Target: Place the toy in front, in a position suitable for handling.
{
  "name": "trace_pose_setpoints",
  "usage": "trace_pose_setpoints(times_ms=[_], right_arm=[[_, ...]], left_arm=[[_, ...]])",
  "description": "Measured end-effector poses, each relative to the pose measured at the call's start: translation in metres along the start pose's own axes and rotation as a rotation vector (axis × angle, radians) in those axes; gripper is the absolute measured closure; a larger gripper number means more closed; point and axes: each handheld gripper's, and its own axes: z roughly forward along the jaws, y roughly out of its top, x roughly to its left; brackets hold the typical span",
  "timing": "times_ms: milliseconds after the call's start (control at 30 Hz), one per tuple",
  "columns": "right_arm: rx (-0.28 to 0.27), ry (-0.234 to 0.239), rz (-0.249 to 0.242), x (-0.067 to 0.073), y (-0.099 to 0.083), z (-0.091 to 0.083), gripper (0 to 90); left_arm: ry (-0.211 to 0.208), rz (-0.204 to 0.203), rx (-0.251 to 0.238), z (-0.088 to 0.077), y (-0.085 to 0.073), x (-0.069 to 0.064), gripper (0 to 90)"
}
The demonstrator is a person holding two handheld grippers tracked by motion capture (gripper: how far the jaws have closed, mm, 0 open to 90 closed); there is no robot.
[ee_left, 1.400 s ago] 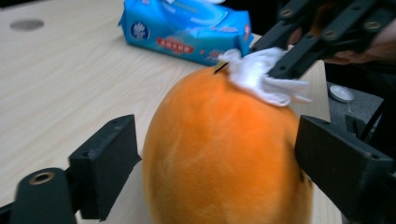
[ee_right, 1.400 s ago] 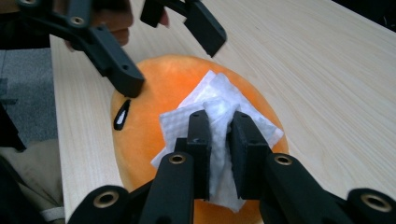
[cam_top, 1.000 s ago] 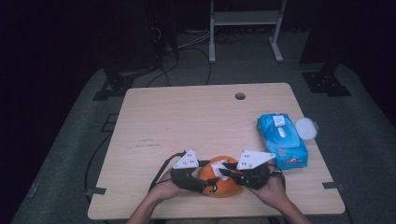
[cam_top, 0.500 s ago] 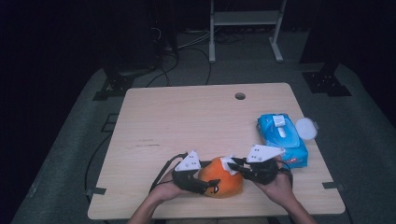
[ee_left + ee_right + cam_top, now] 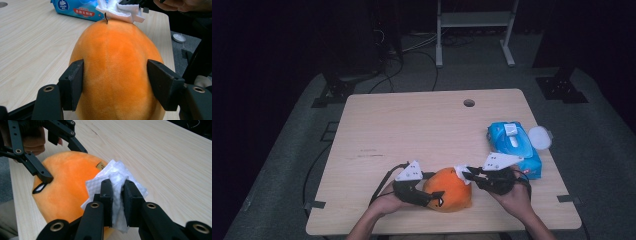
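Left gripper [image 5: 428,195], near edge of table [image 5: 412,120] at about 6 o'clock: jaws half spread, clamped on both flanks of the orange plush toy [image 5: 449,190], pads pressing into the fuzz in the left gripper view [image 5: 117,82]. Right gripper [image 5: 468,174], just at 3 o'clock of the toy: jaws narrow, pinching a folded white wipe [image 5: 117,185], which bunches between the pads and lies against the toy's top [image 5: 67,182]. In the left gripper view the wipe [image 5: 120,10] sits on the toy's far end by a small dark stem. The toy rests on the table between both hands, near the front edge. Farther off at 2 o'clock: blue wipes pack [image 5: 514,147], lid flipped open. Far at 12 o'clock: round hole [image 5: 469,103] in the tabletop.
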Motion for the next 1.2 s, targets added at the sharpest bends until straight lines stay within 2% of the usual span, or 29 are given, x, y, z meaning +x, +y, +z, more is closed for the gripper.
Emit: trace_pose_setpoints(times_ms=[100, 200, 300, 333, 367, 400, 433, 467, 567, 633, 733, 767, 800, 933, 1000, 1067, 1100, 1133, 1200], right_arm=[[-0.003, -0.003, 0.001, 0.002, 0.001, 0.000, 78.2], [-0.019, 0.027, -0.027, 0.015, 0.009, 0.004, 78.1], [-0.014, 0.022, -0.043, 0.018, 0.010, 0.006, 78.1], [-0.017, 0.029, -0.019, 0.012, 0.009, 0.005, 78.0], [-0.017, 0.029, -0.019, 0.012, 0.009, 0.005, 78.0], [-0.015, 0.022, 0.007, 0.002, 0.004, 0.004, 78.1], [-0.015, 0.022, 0.007, 0.002, 0.004, 0.004, 78.1], [-0.010, 0.013, 0.041, -0.006, -0.002, 0.002, 78.1], [-0.007, 0.007, 0.050, -0.008, -0.004, -0.001, 78.1], [-0.010, 0.009, 0.051, -0.006, -0.004, 0.000, 78.1], [-0.020, 0.046, 0.017, 0.009, 0.004, 0.005, 78.1], [-0.020, 0.046, 0.017, 0.009, 0.004, 0.005, 78.1], [-0.012, 0.068, -0.018, 0.020, 0.008, 0.010, 78.0], [-0.003, 0.065, -0.044, 0.025, 0.010, 0.012, 78.0], [-0.009, 0.069, -0.020, 0.017, 0.008, 0.011, 78.0], [0.002, 0.032, 0.006, 0.004, 0.001, 0.009, 78.1], [0.002, 0.032, 0.006, 0.004, 0.001, 0.009, 78.1], [0.008, 0.017, 0.033, -0.003, -0.003, 0.006, 78.0], [0.009, 0.014, 0.038, -0.003, -0.004, 0.005, 78.1]], left_arm=[[0.006, 0.000, 0.007, 0.001, 0.000, 0.000, 32.6], [0.006, -0.006, 0.009, 0.000, -0.001, 0.002, 32.4], [0.001, -0.018, 0.005, -0.001, -0.002, 0.004, 32.6], [-0.002, -0.032, 0.001, -0.002, -0.004, 0.008, 32.7], [-0.002, -0.032, 0.001, -0.002, -0.004, 0.008, 32.8], [-0.002, -0.052, -0.002, -0.004, -0.006, 0.012, 32.7], [-0.002, -0.052, -0.002, -0.004, -0.006, 0.012, 32.7], [-0.005, -0.071, -0.006, -0.005, -0.008, 0.015, 32.7], [-0.009, -0.080, -0.008, -0.005, -0.009, 0.018, 32.6], [-0.004, -0.086, -0.010, -0.003, -0.009, 0.017, 32.3], [0.004, -0.093, -0.008, -0.002, -0.008, 0.017, 31.9], [0.007, -0.095, -0.010, -0.001, -0.008, 0.017, 31.9], [0.009, -0.100, -0.009, -0.001, -0.008, 0.018, 31.7], [0.008, -0.110, -0.015, -0.002, -0.009, 0.019, 32.0], [0.009, -0.110, -0.017, -0.002, -0.009, 0.020, 32.4], [0.015, -0.120, -0.020, -0.002, -0.010, 0.022, 32.5], [0.015, -0.120, -0.020, -0.002, -0.010, 0.022, 32.5], [0.015, -0.123, -0.021, -0.002, -0.010, 0.022, 32.5], [0.015, -0.128, -0.026, -0.002, -0.010, 0.023, 32.4]])
